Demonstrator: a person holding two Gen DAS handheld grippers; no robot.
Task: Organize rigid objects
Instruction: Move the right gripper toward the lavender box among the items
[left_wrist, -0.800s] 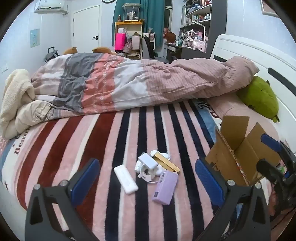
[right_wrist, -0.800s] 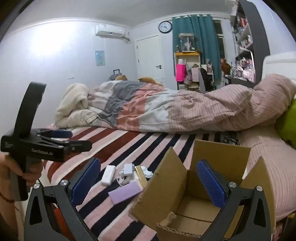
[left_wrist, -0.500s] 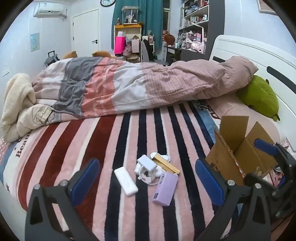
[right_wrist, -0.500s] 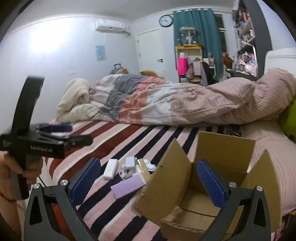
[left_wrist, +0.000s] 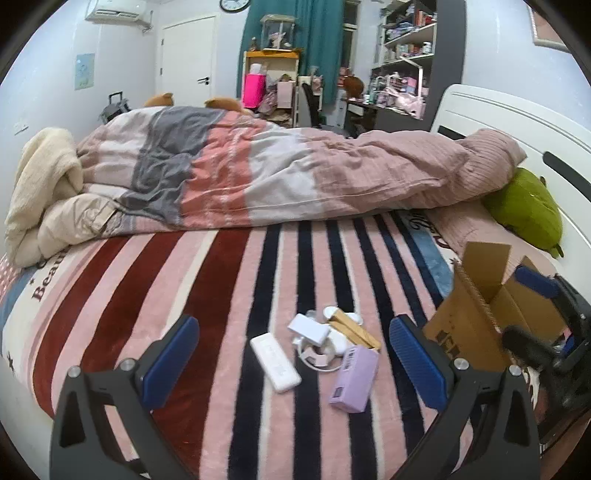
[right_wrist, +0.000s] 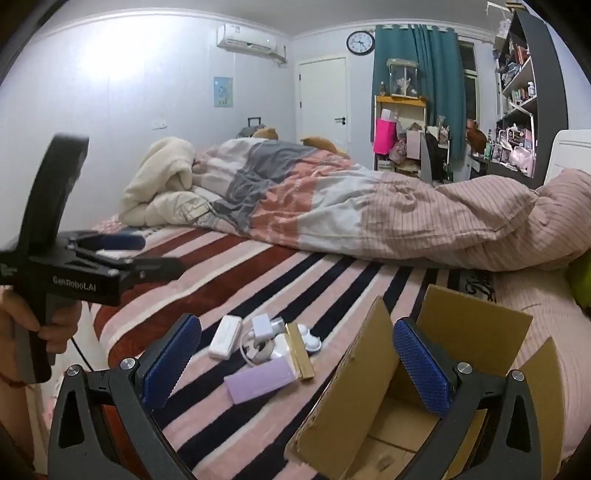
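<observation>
Left wrist view: left gripper (left_wrist: 295, 354), blue pads spread wide, nothing between them, held above a striped blanket (left_wrist: 207, 295) on the bed. Ahead of it, a close cluster: white power bank (left_wrist: 275, 362) lying flat on the left; purple power bank (left_wrist: 354, 378) on the right, label end toward the pile; between and behind them a white charger block (left_wrist: 308, 329) resting on a coiled white cable (left_wrist: 318, 360), a gold-coloured bar (left_wrist: 356, 332) slanting across, and small white pieces (left_wrist: 341, 314) at the back, too small to name. Right of the cluster, an open cardboard box (left_wrist: 465, 332), its interior hidden from this side; the right gripper (left_wrist: 546, 332) shows beyond it in part, a blue pad over the flaps. Only this view shows the green plush (left_wrist: 524, 210) by the white headboard (left_wrist: 491, 122). Rumpled duvet (left_wrist: 277, 173) across the far half of the bed. Right wrist view: right gripper (right_wrist: 295, 358) wide open, holding nothing, its right pad over the box (right_wrist: 476, 332); this view alone shows the box floor, no contents discernible. The same cluster lies left of the box: white power bank (right_wrist: 225, 336), charger block (right_wrist: 263, 325), gold bar (right_wrist: 300, 350), purple power bank (right_wrist: 260, 380) nearest the box's raised flap. Only here: the left gripper (right_wrist: 122, 254) seen side-on, well apart from the cluster, with a hand (right_wrist: 33, 314) on its handle.
</observation>
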